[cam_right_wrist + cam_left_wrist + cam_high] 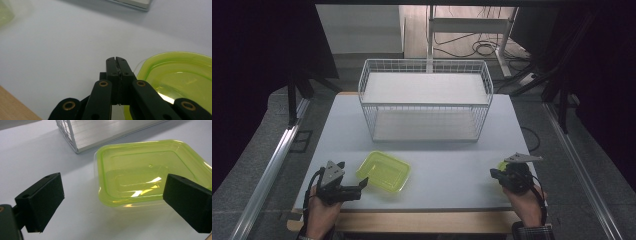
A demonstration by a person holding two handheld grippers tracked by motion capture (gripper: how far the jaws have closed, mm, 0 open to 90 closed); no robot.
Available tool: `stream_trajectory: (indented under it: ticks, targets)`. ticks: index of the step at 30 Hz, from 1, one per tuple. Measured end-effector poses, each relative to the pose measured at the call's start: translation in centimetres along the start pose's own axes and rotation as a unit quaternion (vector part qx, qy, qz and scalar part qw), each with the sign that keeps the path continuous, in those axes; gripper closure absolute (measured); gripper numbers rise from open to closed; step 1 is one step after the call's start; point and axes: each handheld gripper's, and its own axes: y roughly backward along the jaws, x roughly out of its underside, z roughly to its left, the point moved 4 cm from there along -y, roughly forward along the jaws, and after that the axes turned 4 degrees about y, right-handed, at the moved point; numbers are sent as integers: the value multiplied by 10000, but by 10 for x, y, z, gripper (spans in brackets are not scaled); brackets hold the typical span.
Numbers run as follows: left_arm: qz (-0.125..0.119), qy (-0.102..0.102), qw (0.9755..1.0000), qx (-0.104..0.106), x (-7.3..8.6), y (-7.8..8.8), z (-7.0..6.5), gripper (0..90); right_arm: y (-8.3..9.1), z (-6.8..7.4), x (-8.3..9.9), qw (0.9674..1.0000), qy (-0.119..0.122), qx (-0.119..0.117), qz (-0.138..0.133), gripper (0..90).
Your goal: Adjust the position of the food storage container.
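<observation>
A yellow-green see-through plastic container (384, 171) lies on the grey table top, front left of middle. My left gripper (354, 176) stands open just left of it; in the left gripper view the container (150, 167) lies ahead of the wide-open left gripper (113, 202), its near edge between the two jaws and untouched. My right gripper (494, 174) is at the front right, beside a second yellow-green plastic piece (502, 165). The right gripper view has the right gripper (116, 61) shut, pads together, just left of that piece (180, 72).
A white wire basket (426, 100) with two shelves stands at the back middle of the table (452, 175). A wooden strip (422, 221) edges the table's front. Metal rails run along both sides on the floor.
</observation>
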Motion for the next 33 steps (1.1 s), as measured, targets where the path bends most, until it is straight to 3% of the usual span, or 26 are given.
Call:
stream_trajectory:
  ticks: [3, 7, 9, 14, 15, 16, 17, 18, 20, 23, 25, 27, 30, 33]
  targets:
    - [34, 49, 10000, 38, 0, 0, 0, 35, 1, -2, 1, 10000, -28, 58, -13, 889]
    - [113, 216, 9997, -20, -3, 3, 2, 34, 2, 7, -3, 9998, 125, -6, -126, 887]
    - [203, 243, 9993, -185, -5, 6, 6, 41, 2, 10, -4, 9997, 187, -42, -167, 887]
    - [167, 488, 9985, -172, -10, 14, 21, 106, 1, 16, -5, 9992, 246, -185, -274, 884]
    - [197, 488, 9985, -165, -10, 14, 25, 214, 0, 19, -6, 9988, 274, -228, -333, 880]
    - [238, 472, 9984, -198, -9, 14, 29, 214, 0, 19, -6, 9988, 274, -228, -333, 880]
    - [321, 487, 9981, -203, -7, 11, 36, 275, 0, 21, -6, 9987, 280, -262, -342, 877]
    - [337, 507, 9980, -178, -6, 10, 39, 397, -1, 24, -7, 9984, 301, -305, -366, 875]
    - [509, 642, 9965, -158, -2, 2, 50, 533, -2, 28, -8, 9981, 328, -362, -382, 875]
    - [865, 490, 9950, -88, 3, -11, 59, 739, -6, 37, -10, 9973, 398, -482, -391, 883]
    - [1011, 399, 9940, 119, 4, -20, 61, 845, -8, 42, -11, 9972, 358, -531, -378, 888]
    - [1185, 301, 9922, 240, 5, -31, 59, 899, -13, 50, -12, 9970, 349, -606, -341, 890]
    - [1390, 35, 9893, 439, 6, -43, 50, 900, -18, 60, -13, 9959, 428, -732, -302, 890]
    - [1361, -15, 9886, 648, 4, -48, 43, 900, -21, 66, -14, 9951, 458, -835, -263, 890]
